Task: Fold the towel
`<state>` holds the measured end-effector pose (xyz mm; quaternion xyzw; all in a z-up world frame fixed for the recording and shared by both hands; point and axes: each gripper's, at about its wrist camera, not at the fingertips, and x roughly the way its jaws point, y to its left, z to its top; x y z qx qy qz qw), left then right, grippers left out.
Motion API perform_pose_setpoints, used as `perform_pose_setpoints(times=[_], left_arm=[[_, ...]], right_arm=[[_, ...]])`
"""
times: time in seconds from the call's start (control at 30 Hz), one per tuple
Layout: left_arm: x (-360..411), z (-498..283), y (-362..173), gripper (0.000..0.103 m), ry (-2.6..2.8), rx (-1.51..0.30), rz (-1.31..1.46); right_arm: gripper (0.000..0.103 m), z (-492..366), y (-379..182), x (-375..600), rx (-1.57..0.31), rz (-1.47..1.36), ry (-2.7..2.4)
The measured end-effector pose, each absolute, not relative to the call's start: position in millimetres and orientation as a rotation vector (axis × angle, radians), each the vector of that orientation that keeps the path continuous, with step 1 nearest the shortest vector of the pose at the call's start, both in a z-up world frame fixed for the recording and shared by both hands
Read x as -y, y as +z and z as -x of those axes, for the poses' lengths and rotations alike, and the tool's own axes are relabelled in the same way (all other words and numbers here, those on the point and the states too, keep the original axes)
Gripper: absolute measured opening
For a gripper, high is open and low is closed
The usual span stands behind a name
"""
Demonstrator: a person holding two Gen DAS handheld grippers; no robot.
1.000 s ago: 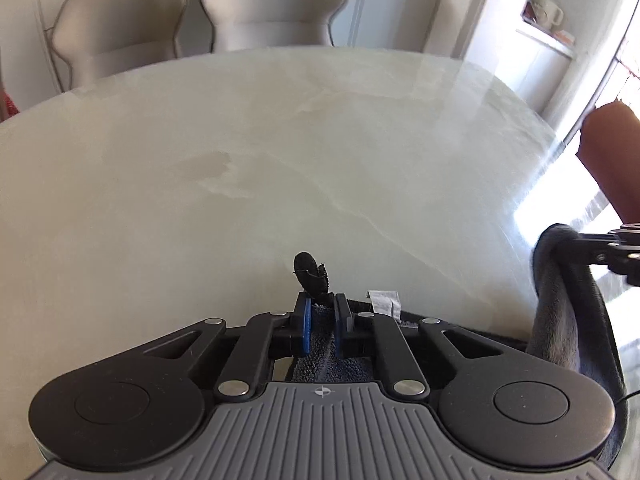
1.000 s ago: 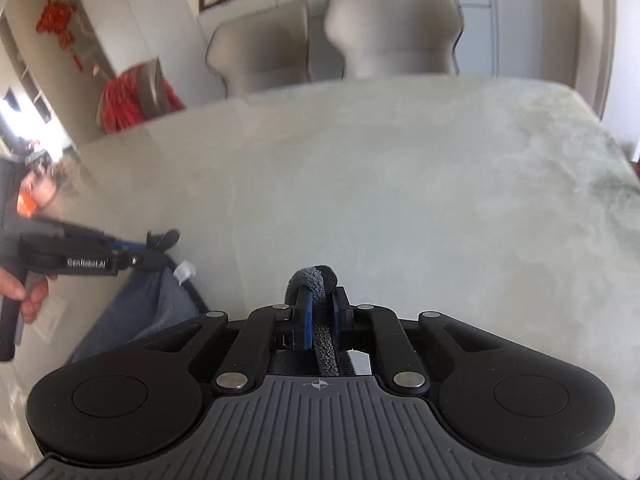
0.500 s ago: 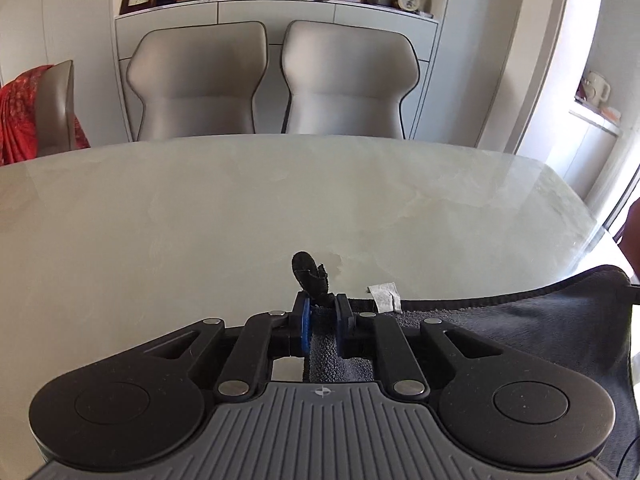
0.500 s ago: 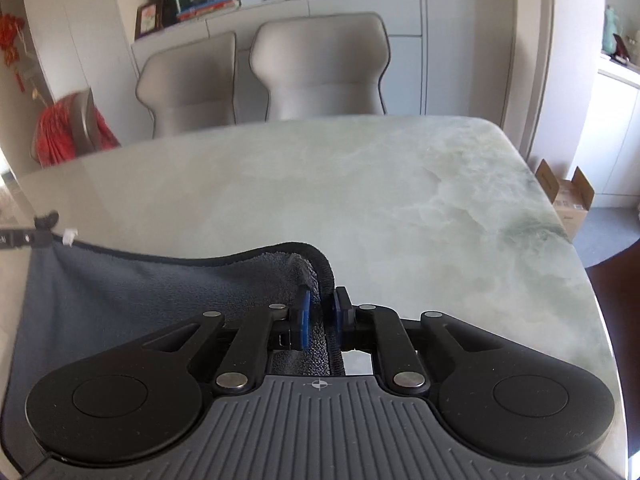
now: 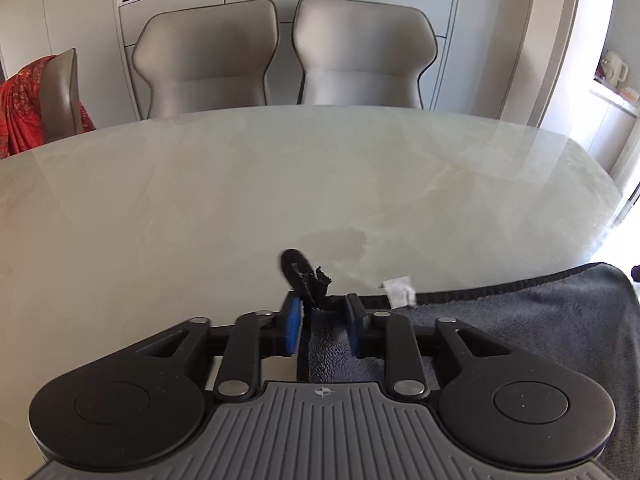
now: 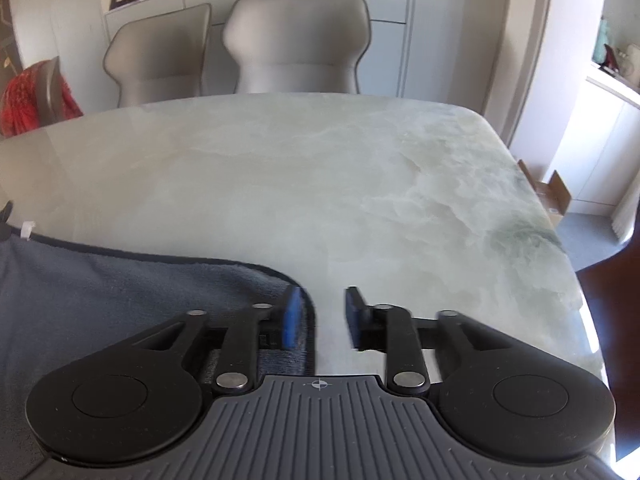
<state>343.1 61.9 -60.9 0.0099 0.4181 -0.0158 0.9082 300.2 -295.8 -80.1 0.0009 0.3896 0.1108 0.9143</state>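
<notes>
Presently the towel (image 5: 520, 320) is seen spread flat on the bench (image 5: 280, 184), near its front edge. At the left corner, the left gripper (image 5: 320, 316) is parted, with the hanging loop (image 5: 296, 266) and hem between its pads, unclamped. A white label (image 5: 398, 290) lies just beside. At the right corner, the right gripper (image 6: 320, 314) is parted beside the rounded hem. Cloth is judged soft, light and limp; corners are judged the best hold.
</notes>
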Motion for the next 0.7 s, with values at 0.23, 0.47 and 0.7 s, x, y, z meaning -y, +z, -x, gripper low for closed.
perform_pose_setpoints(times=[0.23,0.47,0.7], left_arm=[[-56.8,-310.3,-41.4,0.056,-0.001,-0.809,0.001],[-4.2,-310.9,-61.5,0.056,-0.177,-0.838,-0.005],[-20.4,-324.9,-83.6,0.056,-0.081,-0.904,-0.023]], right_arm=[[0.034,-294.5,-77.5,278.5,-0.780,-0.004,0.295],[0.035,-300.8,-89.6,255.3,-0.798,0.024,0.373],[0.035,-314.5,-102.7,289.2,-0.826,-0.043,0.258]])
